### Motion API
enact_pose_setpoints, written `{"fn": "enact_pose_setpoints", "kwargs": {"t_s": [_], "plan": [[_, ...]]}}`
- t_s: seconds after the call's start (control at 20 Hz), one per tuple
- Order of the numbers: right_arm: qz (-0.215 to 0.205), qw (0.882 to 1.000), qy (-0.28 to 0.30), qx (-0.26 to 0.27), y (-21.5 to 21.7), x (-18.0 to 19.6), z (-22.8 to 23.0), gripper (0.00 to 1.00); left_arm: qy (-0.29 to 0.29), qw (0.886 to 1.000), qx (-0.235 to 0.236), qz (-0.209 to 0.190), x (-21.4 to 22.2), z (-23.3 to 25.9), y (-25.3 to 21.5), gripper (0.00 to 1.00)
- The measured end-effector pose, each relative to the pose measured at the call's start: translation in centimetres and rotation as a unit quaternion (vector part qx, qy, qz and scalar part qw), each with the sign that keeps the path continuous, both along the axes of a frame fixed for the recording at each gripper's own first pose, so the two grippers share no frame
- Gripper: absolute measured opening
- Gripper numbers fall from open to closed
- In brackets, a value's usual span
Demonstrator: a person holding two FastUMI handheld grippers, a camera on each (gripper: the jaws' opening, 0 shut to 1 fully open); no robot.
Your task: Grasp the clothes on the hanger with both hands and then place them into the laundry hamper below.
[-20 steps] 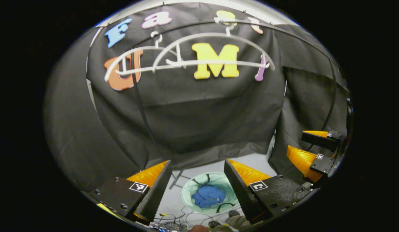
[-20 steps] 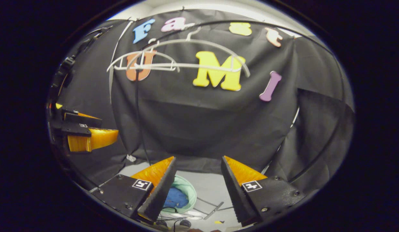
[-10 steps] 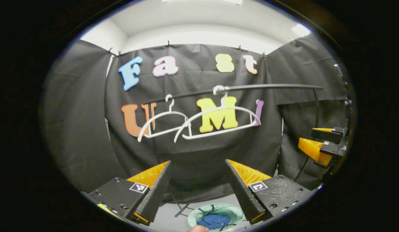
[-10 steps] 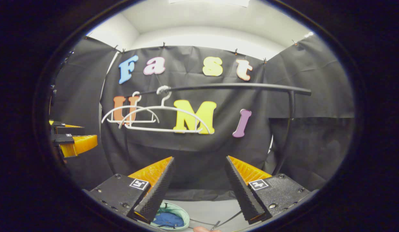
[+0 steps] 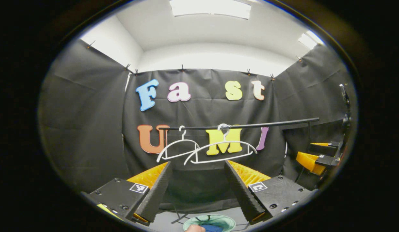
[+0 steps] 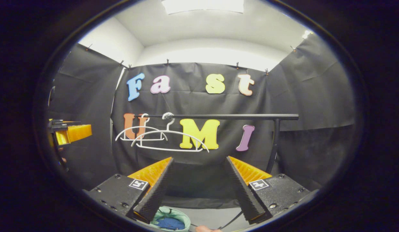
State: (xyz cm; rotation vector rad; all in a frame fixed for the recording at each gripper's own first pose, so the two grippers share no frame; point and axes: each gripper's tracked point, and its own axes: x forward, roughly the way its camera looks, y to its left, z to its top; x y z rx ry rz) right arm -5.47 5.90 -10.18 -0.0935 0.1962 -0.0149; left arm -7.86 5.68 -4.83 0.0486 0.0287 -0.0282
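Two bare white hangers point(image 5: 218, 153) point(image 6: 168, 140) hang on a black rail point(image 5: 244, 125) point(image 6: 225, 116) ahead. Below, a pale green hamper point(image 5: 209, 223) point(image 6: 169, 222) holds blue clothes point(image 6: 167, 223). My left gripper point(image 5: 196, 187) stands open in the left gripper view, nothing between its fingers. My right gripper point(image 6: 199, 185) is open too in the right gripper view, also holding nothing. The right gripper point(image 5: 317, 156) also shows at the right edge of the left gripper view, and the left gripper point(image 6: 68, 135) at the left edge of the right gripper view.
The rail's black upright post point(image 6: 273, 145) stands on the right. Black cloth walls close the booth on three sides. Grey floor point(image 6: 215, 216) lies below, with a cable near the hamper. A fingertip point(image 5: 193, 228) pokes in at the bottom edge.
Both grippers have tilted upward and drawn back: the rail and hangers dropped lower and look smaller, the ceiling came into view, and the hamper slid to the bottom edge. Both stayed open.
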Motion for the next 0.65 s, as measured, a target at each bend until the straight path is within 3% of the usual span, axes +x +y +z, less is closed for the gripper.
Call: {"fn": "enact_pose_setpoints", "kwargs": {"t_s": [0.65], "plan": [[0.022,0.997,-0.074,-0.002,-1.4,-0.9,5.7,1.00,-0.057,0.998,0.022,0.020,-2.6,3.1,0.8,0.98]]}}
